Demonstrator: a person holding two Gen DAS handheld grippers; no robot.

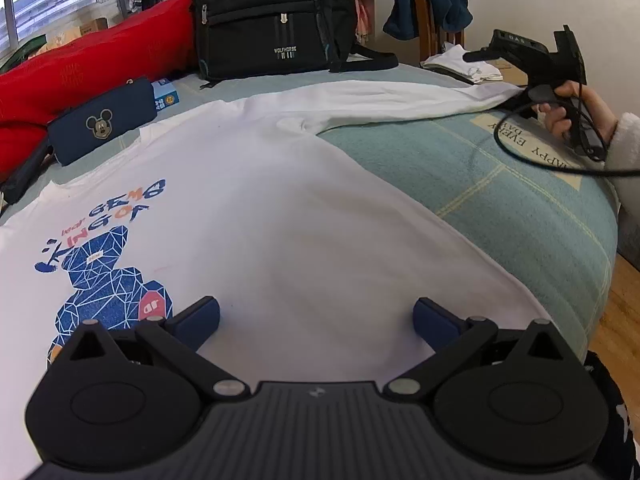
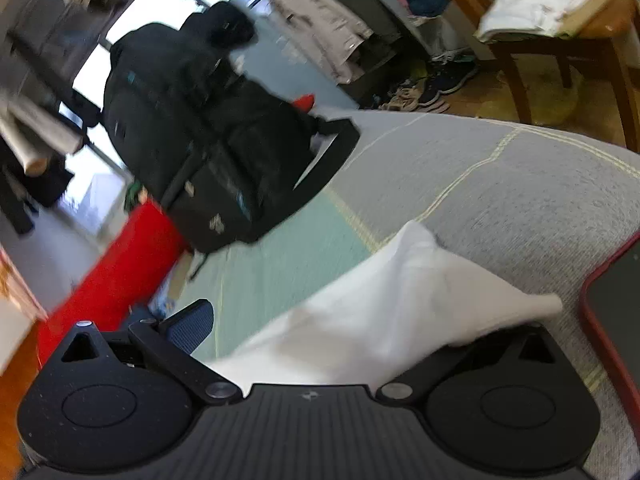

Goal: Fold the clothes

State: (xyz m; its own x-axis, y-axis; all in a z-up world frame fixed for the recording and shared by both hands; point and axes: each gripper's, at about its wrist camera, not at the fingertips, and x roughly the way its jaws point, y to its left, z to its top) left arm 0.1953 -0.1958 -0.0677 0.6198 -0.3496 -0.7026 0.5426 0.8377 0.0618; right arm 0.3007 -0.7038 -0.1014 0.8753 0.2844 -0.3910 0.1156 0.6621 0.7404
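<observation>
One white shirt (image 1: pixel 280 208), light and limp, lies on the bed (image 1: pixel 500 200). Left claw (image 1: pixel 316 320) gapes empty above it; right claw (image 2: pixel 384 312), spread wide, has the sleeve cuff (image 2: pixel 400 300) draped across, best pinched there.

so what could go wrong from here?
1. The sleeve lies across the right tongs, which look open; it may slip off once lifted.
2. A phone sits beside that sleeve and could be dragged.
3. The left tongs hover open over the shirt, so it can shift.
</observation>
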